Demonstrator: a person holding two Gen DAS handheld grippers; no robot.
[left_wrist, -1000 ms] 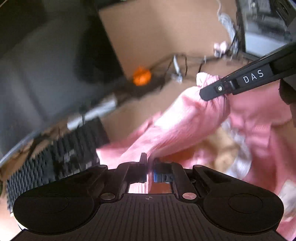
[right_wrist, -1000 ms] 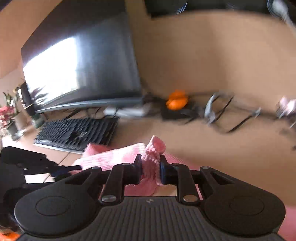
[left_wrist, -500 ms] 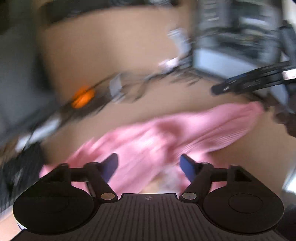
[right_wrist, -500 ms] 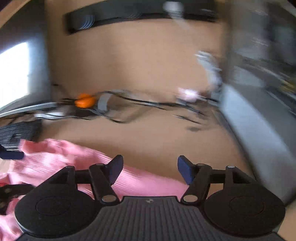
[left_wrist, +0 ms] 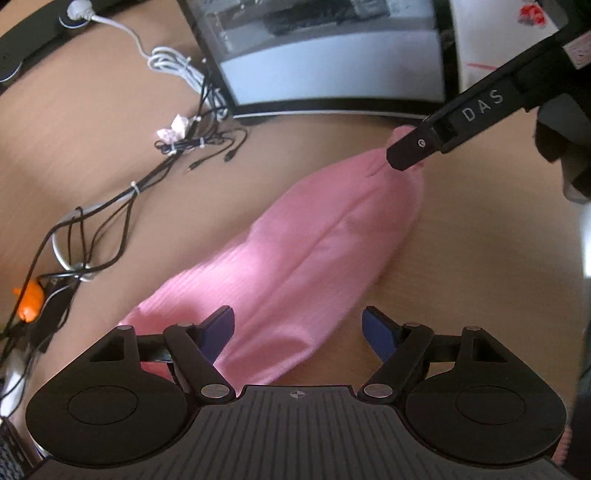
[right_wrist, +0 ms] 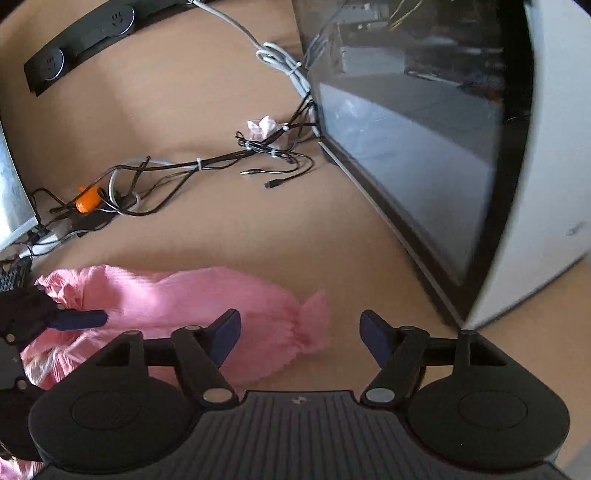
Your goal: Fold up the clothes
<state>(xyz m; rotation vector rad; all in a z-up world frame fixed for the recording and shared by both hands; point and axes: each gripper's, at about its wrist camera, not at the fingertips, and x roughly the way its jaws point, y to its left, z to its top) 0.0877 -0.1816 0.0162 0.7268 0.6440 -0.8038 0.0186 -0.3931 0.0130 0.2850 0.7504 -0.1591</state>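
Note:
A pink ribbed garment point(left_wrist: 314, 240) lies stretched in a long folded strip on the wooden desk point(left_wrist: 110, 147). My left gripper point(left_wrist: 297, 325) hovers over its near end. Its jaws stand wide and are closing a little, the cloth lies below them, and no pad presses on it. In the right wrist view the garment point(right_wrist: 184, 299) ends in a bunched tip under my right gripper point(right_wrist: 299, 325), whose jaws are opening and clear of the cloth. One right finger point(left_wrist: 443, 129) shows over the far tip. A left finger point(right_wrist: 79, 318) shows at the left edge.
A computer case with a glass side point(right_wrist: 424, 166) stands at the right, close to the garment's tip. Behind lie a cable bundle point(right_wrist: 221, 162), an orange object point(right_wrist: 88, 199), a crumpled tissue point(right_wrist: 264, 125) and a black power strip point(right_wrist: 85, 26). A keyboard corner point(right_wrist: 14, 273) shows at the left.
Both grippers were shut on pink cloth and have let go and opened. Both views swung right toward the computer case, and the garment now lies flat in a strip.

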